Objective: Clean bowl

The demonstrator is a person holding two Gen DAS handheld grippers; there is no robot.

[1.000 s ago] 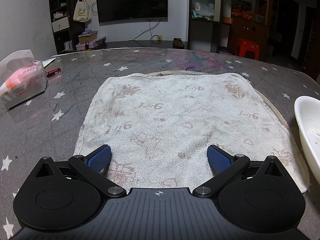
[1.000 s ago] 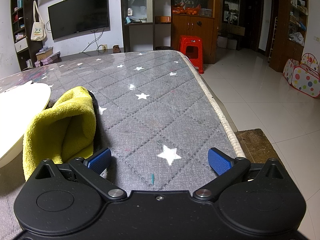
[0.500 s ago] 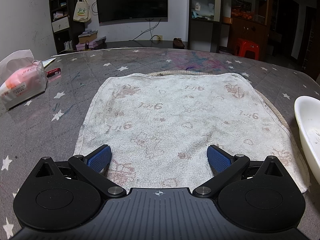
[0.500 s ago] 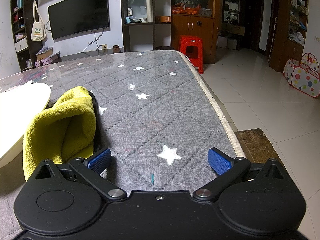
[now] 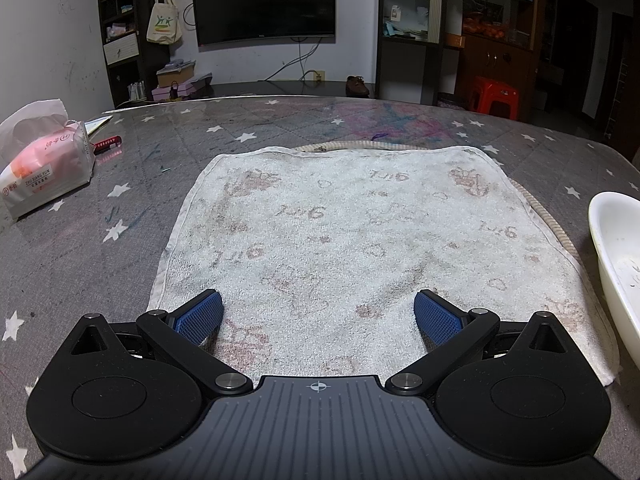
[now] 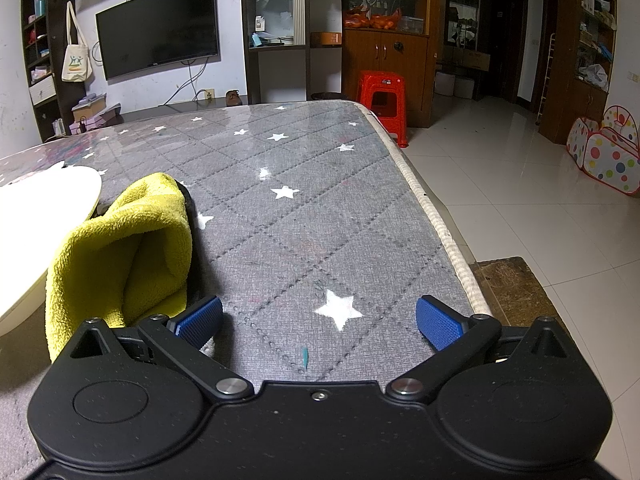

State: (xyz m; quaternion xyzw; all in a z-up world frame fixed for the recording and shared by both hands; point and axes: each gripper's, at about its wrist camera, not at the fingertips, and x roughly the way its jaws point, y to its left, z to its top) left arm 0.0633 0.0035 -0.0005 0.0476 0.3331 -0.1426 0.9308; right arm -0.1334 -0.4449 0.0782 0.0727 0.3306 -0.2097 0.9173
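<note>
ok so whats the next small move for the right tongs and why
Probably swing the right tongs left onto the yellow cloth and close. Both tongs are open and empty, the cloth lies just beside the right one's left finger, and the white bowl next to it needs wiping.

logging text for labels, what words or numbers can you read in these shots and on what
"ZHU XIANG YUN": on the tissue pack, along its lower front edge.
"Jui6", roughly: faded print repeated across the white towel; exact letters uncertain.
Red pen beside the pack: white lettering too small to read.
Tote bag on the wall: logo only, caption blurred.
TV: brand mark too small.
</note>
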